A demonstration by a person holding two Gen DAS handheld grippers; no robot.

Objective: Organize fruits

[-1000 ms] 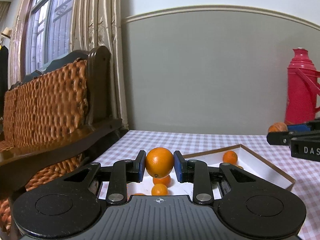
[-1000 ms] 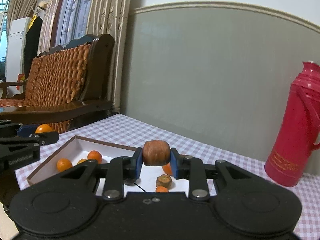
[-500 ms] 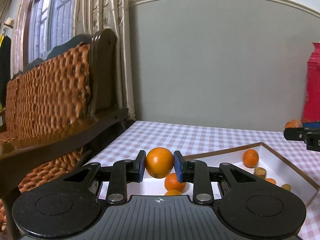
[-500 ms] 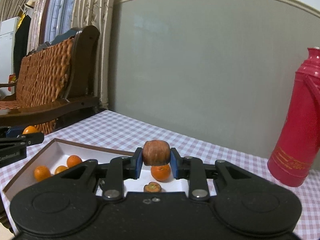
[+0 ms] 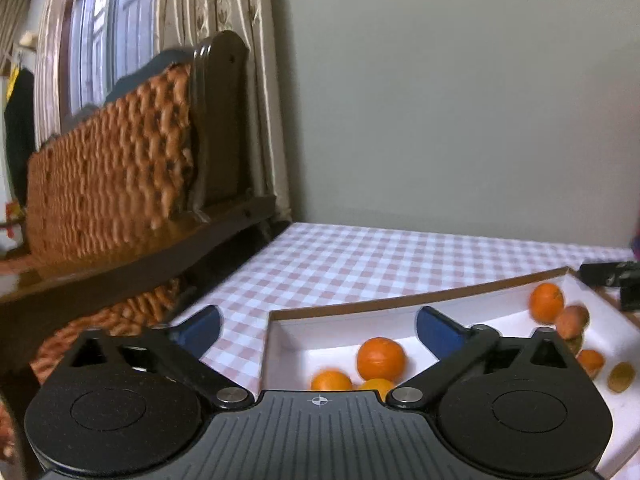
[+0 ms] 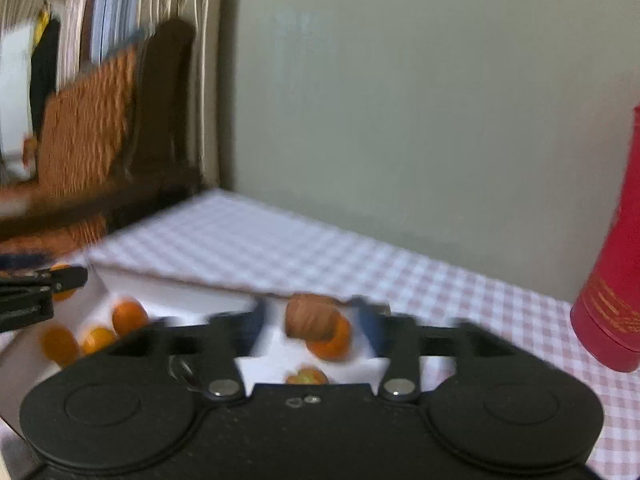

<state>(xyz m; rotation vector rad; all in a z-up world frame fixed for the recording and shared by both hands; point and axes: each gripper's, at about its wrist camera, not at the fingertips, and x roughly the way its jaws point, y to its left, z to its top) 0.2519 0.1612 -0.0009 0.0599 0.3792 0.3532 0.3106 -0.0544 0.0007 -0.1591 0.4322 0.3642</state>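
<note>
Oranges [image 5: 380, 359] lie loose in a shallow white tray [image 5: 344, 320] with a brown rim, set on a bench under a pink-and-white checked cloth [image 5: 360, 256]. Three of them sit together in the tray's near left part, right in front of the left gripper [image 5: 318, 326], whose jaws have just been opening and now stand spread wide, blue pads well apart, with nothing pressed between them; the fruit below sits on the tray floor, clear of both pads. Farther along the tray, toward its right end, another orange [image 5: 546, 307] rests beside a brown, wrinkled fruit [image 5: 573, 320], and two smaller pieces lie near them, too small to name. From the other side, the right gripper [image 6: 312, 322] has also just been parting its jaws; the picture is smeared, but both pads stand off from the brown fruit [image 6: 310, 316] between them, which is over the tray just in front of an orange [image 6: 334, 340], and I cannot tell whether it has landed. A red thermos flask [image 6: 612, 280] stands upright on the cloth to the right, well apart from the tray. Against the curtained window at the left is a dark wooden chair [image 5: 120, 168] with a woven cane back.
</note>
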